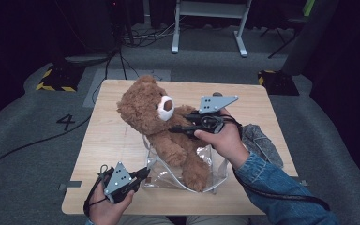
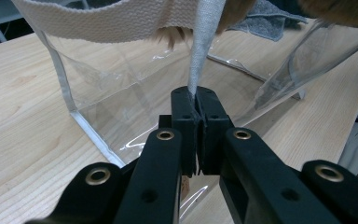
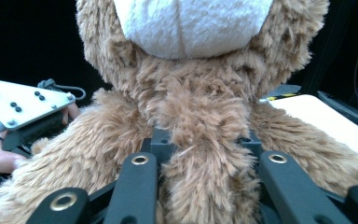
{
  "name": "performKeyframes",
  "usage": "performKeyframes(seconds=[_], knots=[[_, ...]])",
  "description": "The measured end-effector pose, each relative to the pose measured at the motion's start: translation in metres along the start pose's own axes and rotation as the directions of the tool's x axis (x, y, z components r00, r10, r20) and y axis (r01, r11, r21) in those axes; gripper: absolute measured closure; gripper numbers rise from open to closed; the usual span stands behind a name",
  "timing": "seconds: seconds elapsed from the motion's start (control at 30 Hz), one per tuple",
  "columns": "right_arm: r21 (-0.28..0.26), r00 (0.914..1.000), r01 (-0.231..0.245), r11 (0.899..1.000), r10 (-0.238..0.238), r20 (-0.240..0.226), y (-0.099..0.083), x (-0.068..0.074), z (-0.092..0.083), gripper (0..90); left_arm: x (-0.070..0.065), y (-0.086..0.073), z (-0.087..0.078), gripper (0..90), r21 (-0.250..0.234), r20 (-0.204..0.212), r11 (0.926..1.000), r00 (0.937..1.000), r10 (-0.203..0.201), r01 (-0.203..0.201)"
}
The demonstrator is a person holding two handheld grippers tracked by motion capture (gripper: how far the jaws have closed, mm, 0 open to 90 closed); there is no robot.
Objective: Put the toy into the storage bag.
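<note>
- Left tool is clamped on the bag strap, holding it open.
- Right tool grips the bear at its middle; bear's feet already sit in the bag, so it just goes straight down.

My left gripper is clamped on the pale fabric strap, jaws together with the strap pinched at the tips. Strap runs up toward 12 o'clock and meets a woven cream band crossing the top from 10 to 12. Clear plastic bag sits just beyond the jaws, its side wall standing at 9–10 o'clock. Brown fur at 1–2 o'clock, above the bag's rim. Grey cloth at 1 o'clock, farther back. Wooden table underneath.
</note>
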State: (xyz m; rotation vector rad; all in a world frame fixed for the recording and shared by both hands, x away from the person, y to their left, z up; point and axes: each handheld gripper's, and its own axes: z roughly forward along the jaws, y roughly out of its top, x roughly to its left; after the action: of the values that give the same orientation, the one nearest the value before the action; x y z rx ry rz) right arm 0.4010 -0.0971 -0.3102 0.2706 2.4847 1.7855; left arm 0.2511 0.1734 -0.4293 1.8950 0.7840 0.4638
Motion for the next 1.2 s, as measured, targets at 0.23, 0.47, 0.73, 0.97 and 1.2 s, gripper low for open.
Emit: performKeyframes(seconds=[0.23,0.47,0.73,0.97,1.2], knots=[[0.046,1.0,0.007,0.999,-0.007,-0.007,-0.009,-0.004,0.018,66.8,0.001,-0.001,0.001,87.3,-0.004,-0.002,1.0,1.0,0.008,-0.008],[0.106,0.9996,0.025,0.994,-0.023,-0.013,-0.019,-0.007,0.031,64.4,0.002,-0.001,0.002,87.3,0.006,-0.017,0.9997,0.9996,0.023,-0.023],[0.21,0.9985,0.053,0.976,-0.054,-0.002,-0.025,-0.006,0.037,62.4,0.002,-0.002,0.004,87.3,0.009,-0.022,0.9998,0.9996,0.017,-0.017],[0.413,0.993,0.102,0.905,-0.117,0.011,-0.037,-0.004,0.045,61.8,0.002,0.0,0.003,87.3,0.021,-0.033,0.9994,0.9991,0.027,-0.026],[0.492,0.9895,0.129,0.861,-0.145,-0.007,-0.037,-0.001,0.055,62.6,0.003,0.0,0.002,87.3,0.027,-0.037,0.9992,0.9989,0.029,-0.028]])
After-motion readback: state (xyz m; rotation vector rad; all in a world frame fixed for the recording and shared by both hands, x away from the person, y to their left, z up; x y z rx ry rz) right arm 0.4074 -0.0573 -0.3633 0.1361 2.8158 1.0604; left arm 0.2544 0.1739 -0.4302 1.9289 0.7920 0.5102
